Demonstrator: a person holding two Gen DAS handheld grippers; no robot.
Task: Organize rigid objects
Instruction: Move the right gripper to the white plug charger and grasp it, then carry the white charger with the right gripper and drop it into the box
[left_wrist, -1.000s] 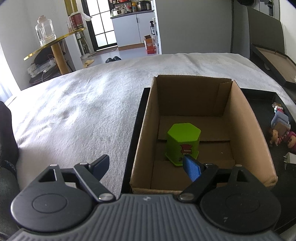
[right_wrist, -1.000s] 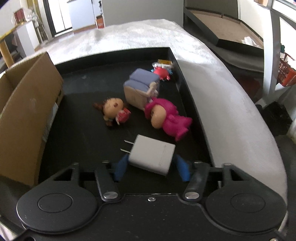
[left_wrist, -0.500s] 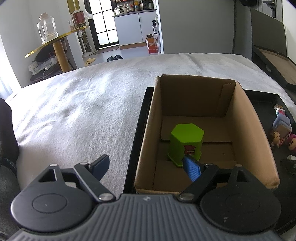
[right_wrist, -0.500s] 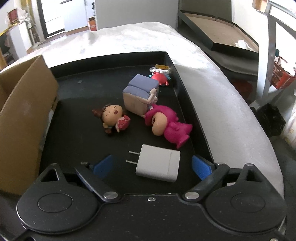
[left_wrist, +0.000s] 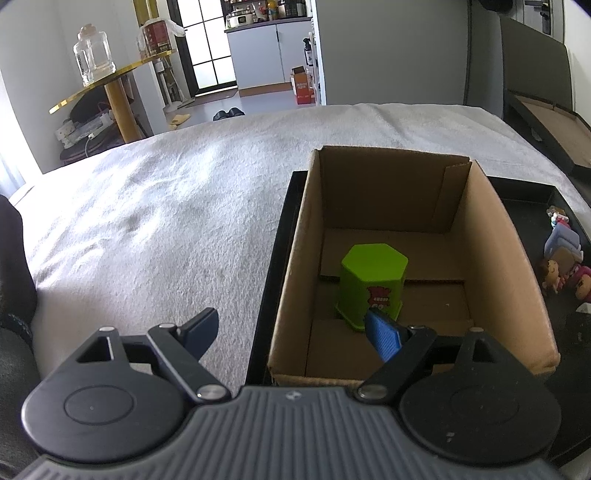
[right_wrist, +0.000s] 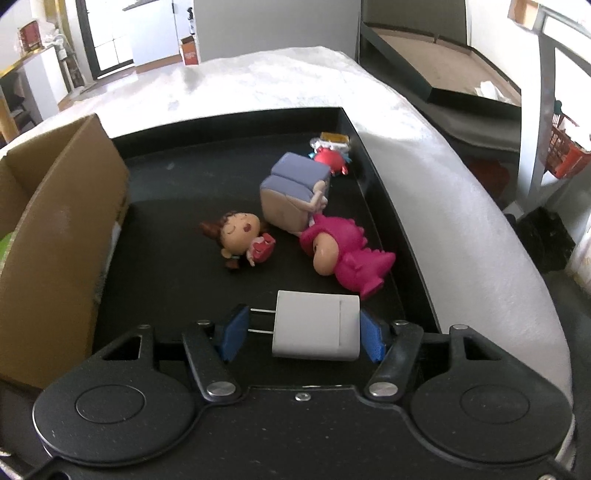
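A white plug charger (right_wrist: 317, 328) lies on the black tray (right_wrist: 207, 177), prongs pointing left. My right gripper (right_wrist: 303, 332) is closing on it lengthwise: the left pad meets the prong tips and the right pad meets the charger's end. In the left wrist view, a green hexagonal container (left_wrist: 371, 284) stands inside the open cardboard box (left_wrist: 491, 258). My left gripper (left_wrist: 291, 332) hovers open over the box's near left corner, holding nothing; one finger is over the white cloth, the other over the box.
Beyond the charger lie a brown-haired doll (right_wrist: 236, 240), a doll in a pink dinosaur suit (right_wrist: 351, 258), a purple-and-beige block figure (right_wrist: 291, 192) and a small red toy (right_wrist: 330, 157). The cardboard box wall (right_wrist: 66, 221) stands at the left. White cloth (left_wrist: 147, 229) covers the table.
The right gripper let go of the charger, opened wide, then closed again on its ends. The charger turned from diagonal to crosswise. The left gripper stayed put.
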